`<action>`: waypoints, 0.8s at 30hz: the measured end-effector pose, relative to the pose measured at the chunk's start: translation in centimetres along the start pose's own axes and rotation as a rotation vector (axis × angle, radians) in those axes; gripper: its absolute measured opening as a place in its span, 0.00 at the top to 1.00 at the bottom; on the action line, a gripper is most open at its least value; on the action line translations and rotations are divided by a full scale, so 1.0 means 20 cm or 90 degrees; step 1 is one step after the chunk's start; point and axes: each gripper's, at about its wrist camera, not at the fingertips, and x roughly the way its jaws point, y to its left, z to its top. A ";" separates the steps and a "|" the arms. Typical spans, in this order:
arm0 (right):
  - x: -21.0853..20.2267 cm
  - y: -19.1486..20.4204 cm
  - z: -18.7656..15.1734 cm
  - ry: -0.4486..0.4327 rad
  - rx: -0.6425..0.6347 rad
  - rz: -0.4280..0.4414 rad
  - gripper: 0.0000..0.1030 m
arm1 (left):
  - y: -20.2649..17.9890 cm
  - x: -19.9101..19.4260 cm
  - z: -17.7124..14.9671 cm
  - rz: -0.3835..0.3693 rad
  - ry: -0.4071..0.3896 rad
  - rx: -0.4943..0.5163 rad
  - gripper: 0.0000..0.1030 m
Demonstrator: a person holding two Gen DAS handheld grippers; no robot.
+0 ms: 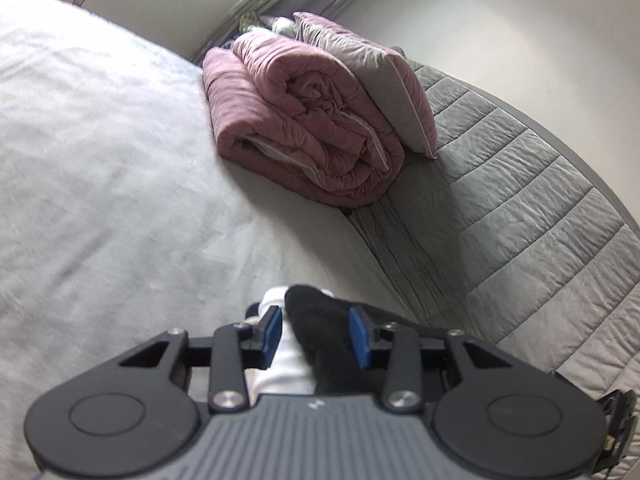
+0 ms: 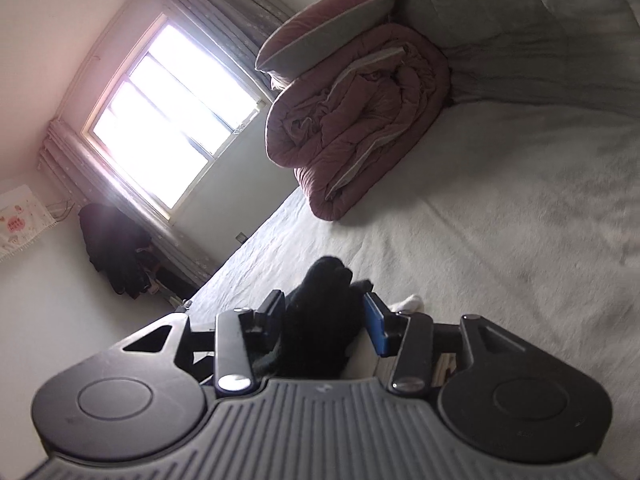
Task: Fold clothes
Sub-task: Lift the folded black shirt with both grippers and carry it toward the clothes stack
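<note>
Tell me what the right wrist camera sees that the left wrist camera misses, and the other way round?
Only the right wrist view shows the bright window, the dark clothes hanging beside it and a wall poster. Only the left wrist view shows the grey quilted headboard. Both show the rolled pink quilt, the pillow leaning on it, the pale bedsheet, and black fabric between blue gripper pads.

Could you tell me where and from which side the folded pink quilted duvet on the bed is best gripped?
Grip the folded pink quilted duvet at its low open end facing the camera, from the bare sheet side; the grey-and-pink pillow leans on its far side, beside the padded grey headboard.
</note>
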 end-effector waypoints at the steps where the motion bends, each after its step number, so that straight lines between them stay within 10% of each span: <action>1: -0.01 0.04 0.01 -0.009 -0.038 -0.019 0.54 | -0.04 0.00 0.01 0.010 -0.014 0.027 0.65; 11: 0.11 0.34 -0.12 -0.079 -0.293 -0.123 0.77 | -0.31 0.14 -0.10 0.012 -0.005 0.204 0.65; 24: 0.21 0.06 -0.38 -0.106 -0.264 -0.196 0.87 | -0.27 0.19 -0.30 0.010 -0.031 0.281 0.62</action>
